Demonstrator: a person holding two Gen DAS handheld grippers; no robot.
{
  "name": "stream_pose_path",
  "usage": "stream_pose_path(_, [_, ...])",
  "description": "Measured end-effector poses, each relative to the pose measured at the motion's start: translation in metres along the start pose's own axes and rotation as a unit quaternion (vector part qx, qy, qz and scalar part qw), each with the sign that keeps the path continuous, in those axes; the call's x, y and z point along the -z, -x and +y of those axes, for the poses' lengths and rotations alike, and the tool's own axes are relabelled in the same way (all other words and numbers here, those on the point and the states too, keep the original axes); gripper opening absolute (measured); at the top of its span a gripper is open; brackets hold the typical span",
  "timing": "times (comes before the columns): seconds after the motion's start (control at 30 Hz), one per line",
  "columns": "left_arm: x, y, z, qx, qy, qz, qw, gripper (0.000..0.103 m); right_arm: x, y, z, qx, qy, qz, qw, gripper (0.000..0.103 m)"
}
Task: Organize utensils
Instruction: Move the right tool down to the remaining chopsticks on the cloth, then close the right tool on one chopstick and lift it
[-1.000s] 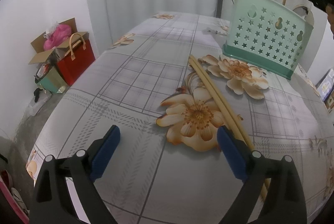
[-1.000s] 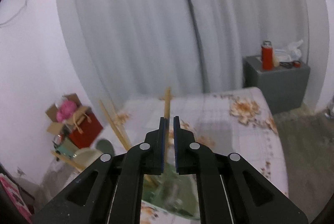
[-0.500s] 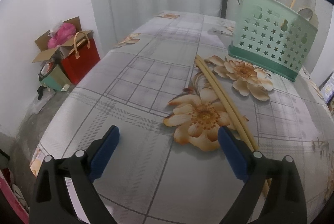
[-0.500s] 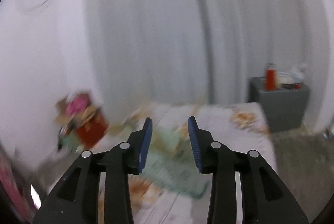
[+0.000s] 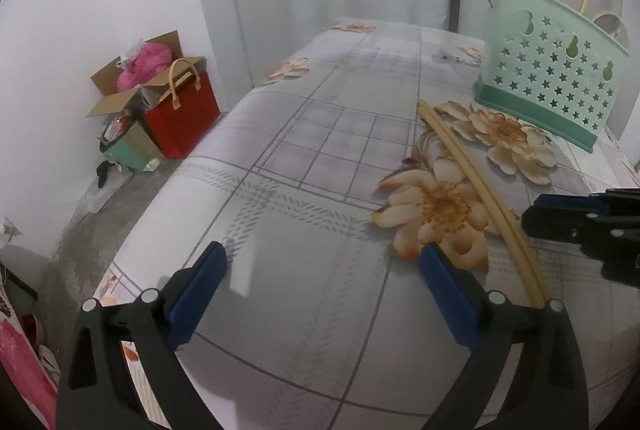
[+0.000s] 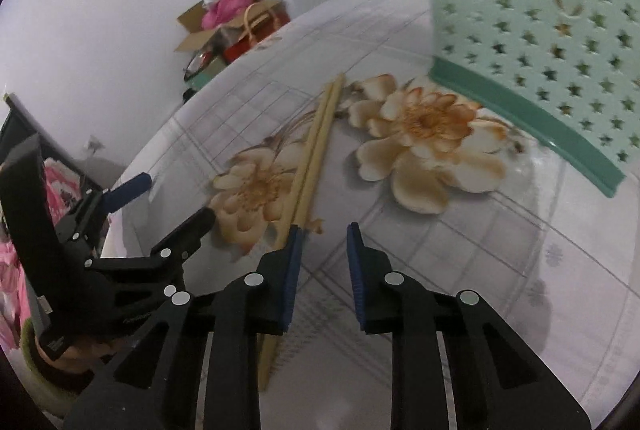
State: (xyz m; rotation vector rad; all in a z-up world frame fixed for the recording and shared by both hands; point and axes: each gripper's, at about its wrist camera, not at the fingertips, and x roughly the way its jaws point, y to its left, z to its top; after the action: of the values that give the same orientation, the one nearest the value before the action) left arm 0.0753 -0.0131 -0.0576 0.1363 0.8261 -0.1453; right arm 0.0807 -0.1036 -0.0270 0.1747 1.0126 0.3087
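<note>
Grippers (image 5: 320, 286) (image 6: 320, 242) gape over floral tablecloth (image 5: 304, 165), curtained room.

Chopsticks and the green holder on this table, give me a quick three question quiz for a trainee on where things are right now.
1. True or false: the pair of chopsticks lies flat on the tablecloth, outside the green holder.
2. Which gripper has its fingers closest to the chopsticks: A, the left gripper, or B, the right gripper?
3. Fill in: both grippers are ____, holding nothing.

Key: 1 true; 2 B, its left finger is right beside them; 3 open.
</note>
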Motion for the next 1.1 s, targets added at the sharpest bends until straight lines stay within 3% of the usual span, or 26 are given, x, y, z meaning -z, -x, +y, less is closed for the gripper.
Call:
stream_pose_path(0.17, [0.000, 0.000, -0.003, -0.002, -0.002, -0.002, 1.0000, 0.096, -0.007, -0.005, 0.005, 0.000, 0.008, 0.002, 1.000, 0.013])
stream_pose_path(0.63, [0.001, 0.000, -0.004, -0.003, -0.003, -0.002, 1.0000, 0.097, -0.010, -0.024, 0.018, 0.026, 0.049, 0.000, 0.998, 0.008])
stream_pose_path(1.1, [0.001, 0.000, -0.004, -0.003, -0.003, -0.003, 1.0000, 0.097, -0.016, -0.033, 0.013, 0.041, 0.037, 0.006, 0.998, 0.003])
